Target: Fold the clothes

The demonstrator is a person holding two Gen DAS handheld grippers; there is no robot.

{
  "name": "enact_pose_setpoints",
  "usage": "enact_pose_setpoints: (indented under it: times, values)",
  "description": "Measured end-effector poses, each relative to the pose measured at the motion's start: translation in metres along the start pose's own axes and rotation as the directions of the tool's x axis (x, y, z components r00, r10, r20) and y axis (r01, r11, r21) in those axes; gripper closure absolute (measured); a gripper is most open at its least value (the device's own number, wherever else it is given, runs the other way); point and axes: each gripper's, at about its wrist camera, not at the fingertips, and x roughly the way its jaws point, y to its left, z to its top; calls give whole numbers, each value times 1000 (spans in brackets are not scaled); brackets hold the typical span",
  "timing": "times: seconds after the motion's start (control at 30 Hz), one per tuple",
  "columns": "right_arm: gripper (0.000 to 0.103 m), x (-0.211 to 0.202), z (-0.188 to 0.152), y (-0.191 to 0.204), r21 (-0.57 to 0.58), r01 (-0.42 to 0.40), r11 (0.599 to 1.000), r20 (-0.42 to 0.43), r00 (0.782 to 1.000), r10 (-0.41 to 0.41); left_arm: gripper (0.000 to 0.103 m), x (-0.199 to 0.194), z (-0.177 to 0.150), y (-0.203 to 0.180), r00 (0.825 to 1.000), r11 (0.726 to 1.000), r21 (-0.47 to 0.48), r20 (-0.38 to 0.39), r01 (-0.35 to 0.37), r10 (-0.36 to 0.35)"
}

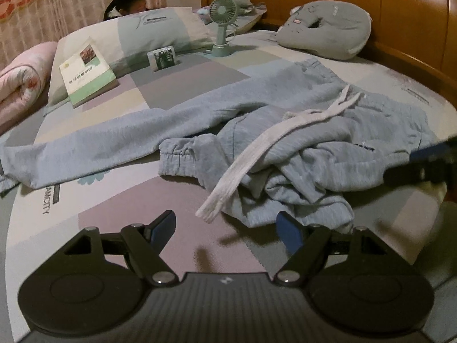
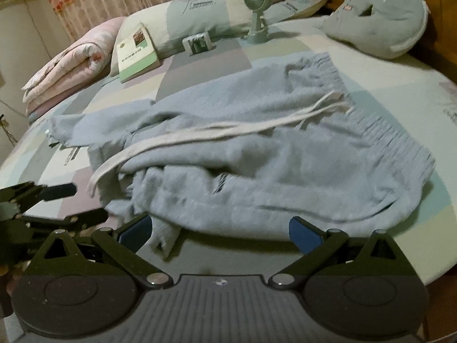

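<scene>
Left gripper [image 1: 225,228], jaws apart and empty, hovers over bare bedsheet [image 1: 120,214] just short of the crumpled hem of one pair of grey sweatpants [image 1: 285,131]. Right gripper [image 2: 220,233], jaws apart, sits at the pants' near edge. Beyond the pants lie one book [image 1: 85,71], one small fan [image 1: 222,25], one grey cushion [image 1: 328,28] and one rolled pink quilt [image 2: 71,65].

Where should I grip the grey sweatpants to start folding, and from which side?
Grip the sweatpants at the ribbed waistband, coming from the near bed edge. It lies flat and exposed, unlike the bunched leg. Both tools, left and right, are open.
</scene>
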Motion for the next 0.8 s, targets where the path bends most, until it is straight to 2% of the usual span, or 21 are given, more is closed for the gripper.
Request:
enact_pose_setpoints:
  times: [0.13,0.27,0.37,0.53,0.67,0.8]
  values:
    - [0,2,-5,8,-12,-5,1000,-15,1000,4,28,2,0,4,1000,999,-37,-8,0,0]
    - [0,0,-7,11,-13,-12,1000,-10,1000,12,42,10,6,14,1000,995,-99,-17,-4,2]
    - [0,0,-8,11,-15,-14,1000,-5,1000,13,50,21,13,19,1000,992,-129,-30,-11,8]
    - [0,2,-11,7,-1,-24,1000,-14,1000,24,49,37,19,12,998,993,-108,-50,-37,32]
    - [0,-1,-11,6,-8,-18,1000,-9,1000,18,47,43,19,14,994,991,-96,-70,-94,88]
    - [0,-4,-11,7,-30,-5,1000,7,1000,5,49,49,20,15,987,987,-83,-84,-141,134]
